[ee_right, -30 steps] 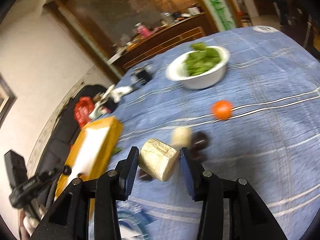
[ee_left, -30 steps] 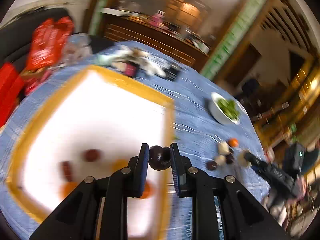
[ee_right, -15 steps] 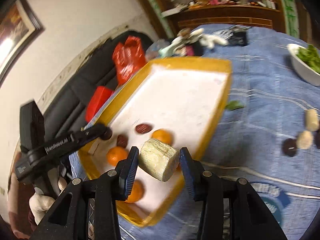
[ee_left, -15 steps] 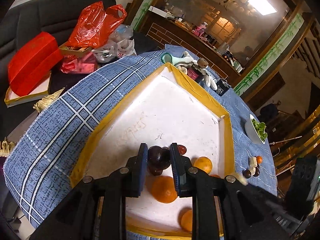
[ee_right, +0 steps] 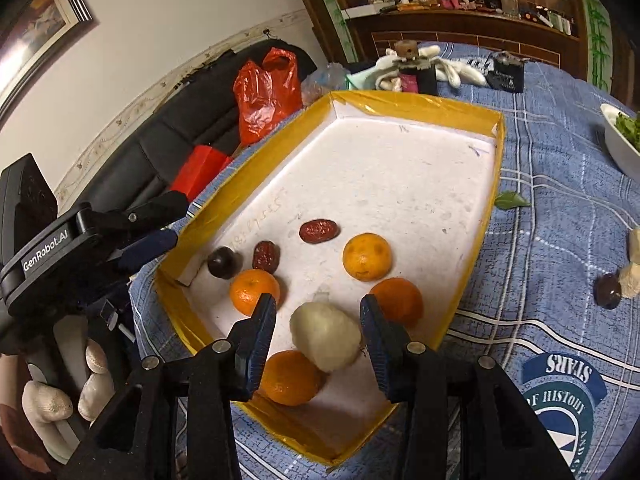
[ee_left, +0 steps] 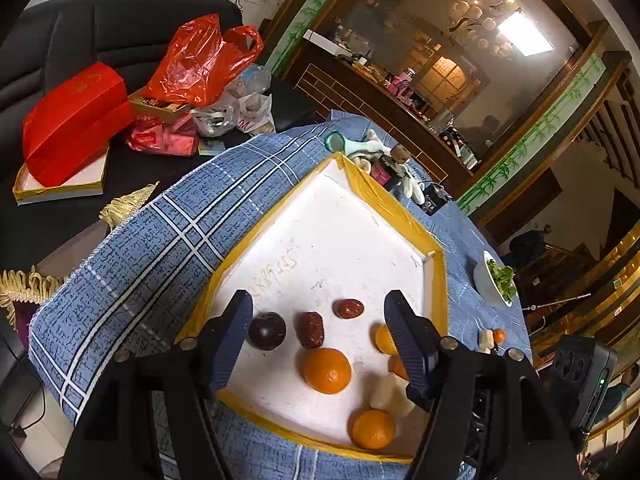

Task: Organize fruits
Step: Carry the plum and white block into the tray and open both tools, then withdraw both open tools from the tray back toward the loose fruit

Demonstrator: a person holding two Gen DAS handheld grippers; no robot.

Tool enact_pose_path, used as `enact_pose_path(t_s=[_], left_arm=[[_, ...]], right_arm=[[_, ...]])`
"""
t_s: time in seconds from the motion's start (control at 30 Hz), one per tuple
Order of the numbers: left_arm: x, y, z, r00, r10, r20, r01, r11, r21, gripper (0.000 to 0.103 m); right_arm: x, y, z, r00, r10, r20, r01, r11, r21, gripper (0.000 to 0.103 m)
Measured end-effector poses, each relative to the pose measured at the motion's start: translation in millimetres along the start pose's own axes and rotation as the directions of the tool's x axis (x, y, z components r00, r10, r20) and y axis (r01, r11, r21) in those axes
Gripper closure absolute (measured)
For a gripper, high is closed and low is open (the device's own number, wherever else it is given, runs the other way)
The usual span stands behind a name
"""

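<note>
A blue checked tablecloth [ee_right: 540, 240] covered the table, and on it sat a wide white tray [ee_right: 400, 168] with a yellow taped rim, which took up most of both views. Behind the tray, a black sofa [ee_left: 80, 32] carried a red box [ee_left: 72, 120] and an orange-red plastic bag [ee_left: 200, 60]. The left gripper [ee_left: 318, 334] hung over the near end of the tray with its fingers spread wide and nothing between them; the right gripper [ee_right: 318, 330] stood likewise parted above the tray's near corner, its pads clear of the pale peeled fruit piece [ee_right: 324, 336] that lay on the tray floor between them. That pale piece touched an orange [ee_right: 290, 378] at the near rim. Three more oranges lay in the tray: one to the left [ee_right: 254, 292], one further in [ee_right: 366, 257] and one just beside the right finger [ee_right: 398, 300]. Further in lay a dark plum [ee_left: 267, 330], close to the left gripper's left finger, then two red dates, one [ee_left: 310, 329] just beside the plum and one [ee_left: 349, 308] a little apart. At the right edge of the table stood a white bowl of greens [ee_left: 486, 284]. On the cloth outside the tray remained a dark plum [ee_right: 607, 290] touching a pale fruit piece [ee_right: 632, 278], and a green leaf [ee_right: 510, 200] lay just beside the tray's rim.
</note>
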State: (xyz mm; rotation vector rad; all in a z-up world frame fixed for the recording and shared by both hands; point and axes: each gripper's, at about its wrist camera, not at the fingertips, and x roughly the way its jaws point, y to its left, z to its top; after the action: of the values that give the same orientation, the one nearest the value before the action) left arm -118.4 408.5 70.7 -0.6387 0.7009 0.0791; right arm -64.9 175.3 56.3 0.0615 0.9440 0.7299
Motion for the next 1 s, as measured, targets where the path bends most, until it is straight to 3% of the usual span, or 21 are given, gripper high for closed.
enact_pose_path(t_s=[0.33,0.5,0.67,0.83,1.0], left_arm=[[-28.3,-24.5,-8.6,0.998,-0.053,0.021,0.052,0.997,0.058,0.03],[-34.0,-45.1,-16.2,0.997,-0.074,0.018,0.072,0.991,0.111,0.028],[-23.5,-74.3,-31.1,0.995,-0.097,-0.035,0.101,0.98,0.174,0.028],[-5.7,-111.3,-54.7,0.987,-0.11,-0.117,0.138,0.954,0.265,0.028],[16.2,-149.1,-80.0,0.977,-0.096,-0.191,0.162,0.917,0.364,0.028]], right_arm=[[-56.4,-18.9,-17.4,0.996,-0.03,0.084,0.026,0.999,0.047,0.052],[-104.6,-64.7,-49.8,0.981,-0.146,0.125,0.132,0.985,0.114,0.052],[-145.7,-131.4,-81.3,0.958,-0.26,0.117,0.223,0.939,0.262,0.05],[-169.0,-169.8,-95.9,0.945,-0.304,0.121,0.246,0.904,0.349,0.05],[-168.8,-199.4,-83.5,0.945,-0.307,0.117,0.241,0.89,0.388,0.05]])
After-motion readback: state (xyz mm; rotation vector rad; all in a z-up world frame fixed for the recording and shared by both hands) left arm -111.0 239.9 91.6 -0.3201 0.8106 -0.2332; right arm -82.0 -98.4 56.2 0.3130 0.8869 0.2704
